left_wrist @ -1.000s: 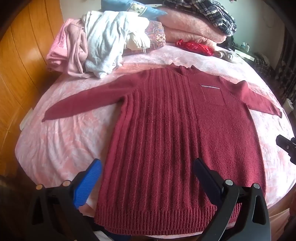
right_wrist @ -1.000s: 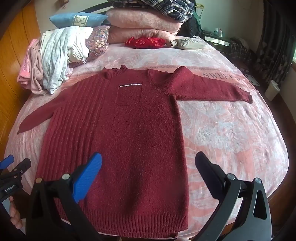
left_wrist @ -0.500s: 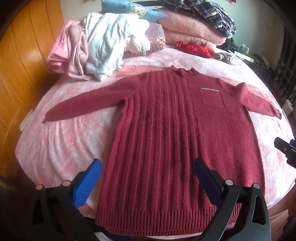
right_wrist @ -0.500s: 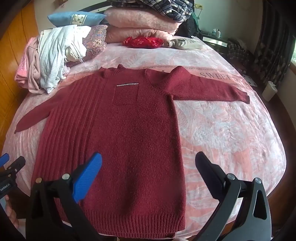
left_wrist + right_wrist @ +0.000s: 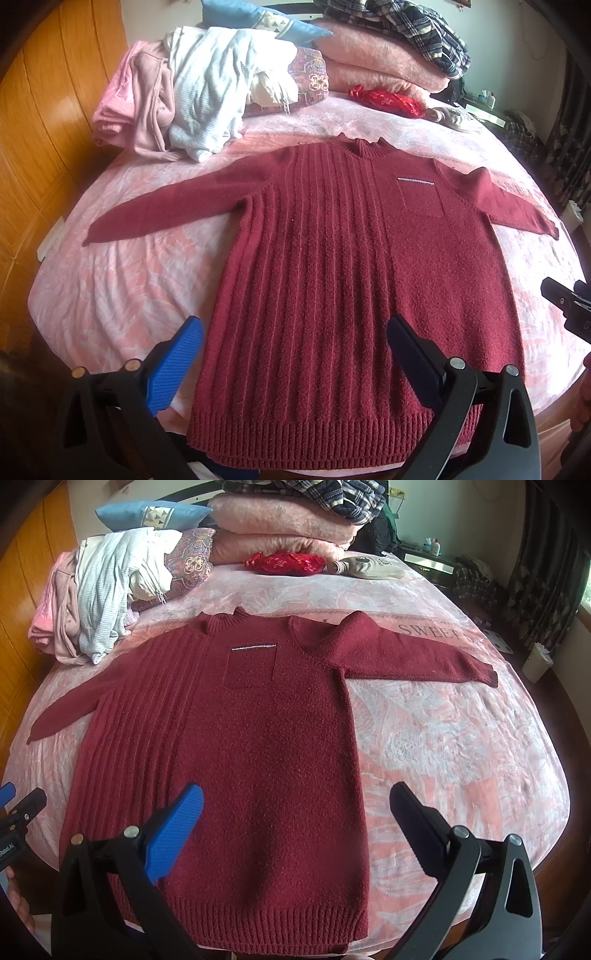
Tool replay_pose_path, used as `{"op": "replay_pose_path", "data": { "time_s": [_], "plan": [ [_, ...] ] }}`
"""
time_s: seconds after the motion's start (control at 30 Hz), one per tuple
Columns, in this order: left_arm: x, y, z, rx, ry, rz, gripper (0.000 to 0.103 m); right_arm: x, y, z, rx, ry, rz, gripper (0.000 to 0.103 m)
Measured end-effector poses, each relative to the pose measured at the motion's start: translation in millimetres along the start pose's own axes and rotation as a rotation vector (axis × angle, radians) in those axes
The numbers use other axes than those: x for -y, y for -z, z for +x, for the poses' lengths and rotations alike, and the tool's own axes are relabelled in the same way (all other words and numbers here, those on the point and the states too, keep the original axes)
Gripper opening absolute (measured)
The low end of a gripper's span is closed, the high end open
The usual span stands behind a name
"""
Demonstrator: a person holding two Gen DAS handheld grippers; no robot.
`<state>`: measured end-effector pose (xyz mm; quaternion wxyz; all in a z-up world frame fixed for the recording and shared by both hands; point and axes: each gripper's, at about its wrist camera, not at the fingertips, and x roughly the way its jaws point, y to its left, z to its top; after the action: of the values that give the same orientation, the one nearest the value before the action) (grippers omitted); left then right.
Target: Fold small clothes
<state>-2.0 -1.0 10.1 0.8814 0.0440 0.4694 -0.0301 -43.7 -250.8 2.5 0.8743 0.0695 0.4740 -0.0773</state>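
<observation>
A dark red knit sweater (image 5: 332,266) lies flat, front up, on the pink bedspread (image 5: 122,280), both sleeves spread out, hem toward me. It also shows in the right wrist view (image 5: 258,746). My left gripper (image 5: 295,350) is open and empty above the lower left half of the sweater. My right gripper (image 5: 295,823) is open and empty above the lower right half. The right gripper's tip shows at the right edge of the left wrist view (image 5: 569,306); the left gripper's tip shows at the left edge of the right wrist view (image 5: 18,812).
A heap of pink and white clothes (image 5: 192,99) lies at the bed's far left. Folded pink blankets (image 5: 376,62) with a plaid garment and a blue pillow (image 5: 258,26) are at the head. A red pouch (image 5: 388,99) lies behind the collar. A wooden wall (image 5: 44,110) is on the left.
Both grippers have drawn back and up a little, so the sweater sits slightly lower and smaller in view. The sweater has not moved. Both grippers stay open.
</observation>
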Motion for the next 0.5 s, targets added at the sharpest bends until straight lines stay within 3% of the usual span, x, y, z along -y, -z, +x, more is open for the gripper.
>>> {"op": "replay_pose_path", "data": {
  "time_s": [0.5],
  "plan": [
    [-0.2,-1.1,-1.1,0.001,0.000,-0.001,0.099,-0.3,0.4,0.0,0.000,-0.002,-0.001,0.100]
  ]
}}
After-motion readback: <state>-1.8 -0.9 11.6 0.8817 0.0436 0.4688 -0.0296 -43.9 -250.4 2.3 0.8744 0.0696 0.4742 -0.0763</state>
